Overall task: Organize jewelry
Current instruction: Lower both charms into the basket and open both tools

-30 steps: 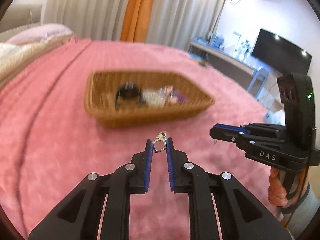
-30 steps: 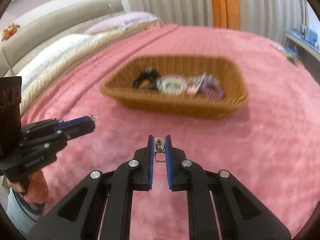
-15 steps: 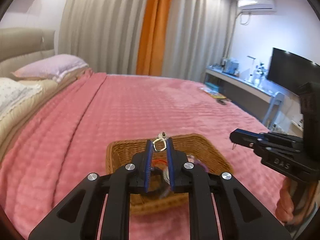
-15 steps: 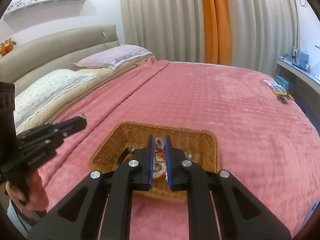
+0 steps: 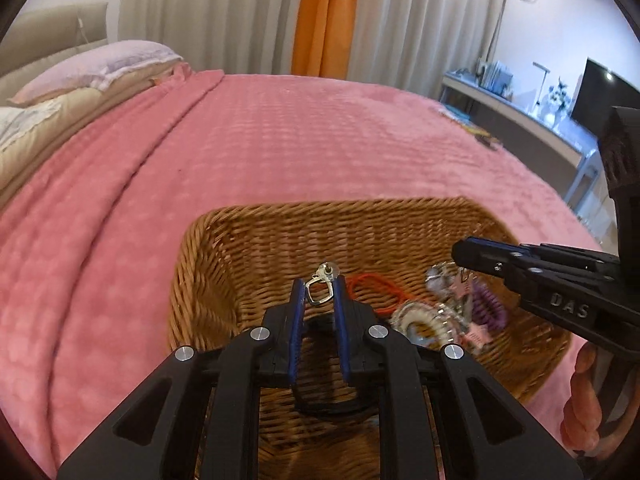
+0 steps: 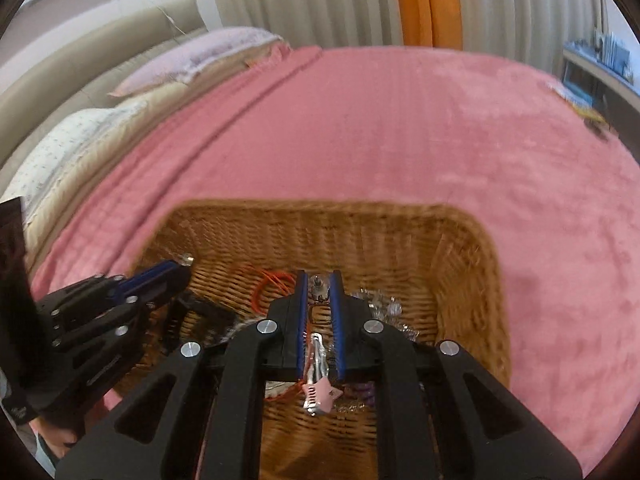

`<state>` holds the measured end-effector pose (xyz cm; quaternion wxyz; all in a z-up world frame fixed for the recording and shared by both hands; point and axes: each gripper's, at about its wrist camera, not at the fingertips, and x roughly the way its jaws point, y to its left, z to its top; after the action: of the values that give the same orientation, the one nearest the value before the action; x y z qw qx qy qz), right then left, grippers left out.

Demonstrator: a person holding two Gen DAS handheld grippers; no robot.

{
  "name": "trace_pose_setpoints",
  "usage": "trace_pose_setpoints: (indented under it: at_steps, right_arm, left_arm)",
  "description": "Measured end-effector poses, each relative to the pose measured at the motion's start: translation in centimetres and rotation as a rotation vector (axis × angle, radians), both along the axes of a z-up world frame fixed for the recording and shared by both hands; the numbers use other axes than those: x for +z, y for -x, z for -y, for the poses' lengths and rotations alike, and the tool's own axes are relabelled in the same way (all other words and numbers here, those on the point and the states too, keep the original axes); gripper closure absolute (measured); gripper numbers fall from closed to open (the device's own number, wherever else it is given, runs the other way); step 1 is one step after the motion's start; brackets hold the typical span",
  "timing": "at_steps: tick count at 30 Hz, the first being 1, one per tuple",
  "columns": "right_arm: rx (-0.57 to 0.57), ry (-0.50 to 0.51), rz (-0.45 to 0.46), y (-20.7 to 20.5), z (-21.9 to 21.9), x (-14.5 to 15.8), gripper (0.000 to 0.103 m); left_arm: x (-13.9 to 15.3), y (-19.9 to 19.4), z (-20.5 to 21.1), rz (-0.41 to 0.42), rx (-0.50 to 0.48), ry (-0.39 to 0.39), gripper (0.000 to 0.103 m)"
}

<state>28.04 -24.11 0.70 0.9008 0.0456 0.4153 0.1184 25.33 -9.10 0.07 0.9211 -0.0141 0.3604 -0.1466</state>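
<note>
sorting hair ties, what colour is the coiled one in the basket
Purple coiled hair tie, clearest in the left wrist view.

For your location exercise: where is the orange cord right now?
In the left wrist view, the orange cord lies inside the wicker basket, just right of the left hand-held gripper.

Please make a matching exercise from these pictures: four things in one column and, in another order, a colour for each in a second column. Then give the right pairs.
Things:
1. blanket
2. basket
3. middle curtain strip
4. coiled hair tie

Colours:
A. purple
B. pink
C. orange
D. tan wicker

Right pairs: 1-B, 2-D, 3-C, 4-A
</note>
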Motion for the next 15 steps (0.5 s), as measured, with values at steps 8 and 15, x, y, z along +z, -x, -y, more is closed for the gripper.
trace_pose_setpoints:
  at_steps: [8, 15]
  right_arm:
    - [-0.007, -0.005, -0.001, -0.4, 0.0, -0.5, 0.093]
    - [-0.019, -0.047, 0.041, 1.4, 1.1, 1.1, 0.072]
  left_arm:
    - [0.4, 0.2, -0.4, 0.010, -0.026, 0.049, 0.080]
    - [2.1, 1.5, -1.5, 0.041, -0.041, 0.144, 0.065]
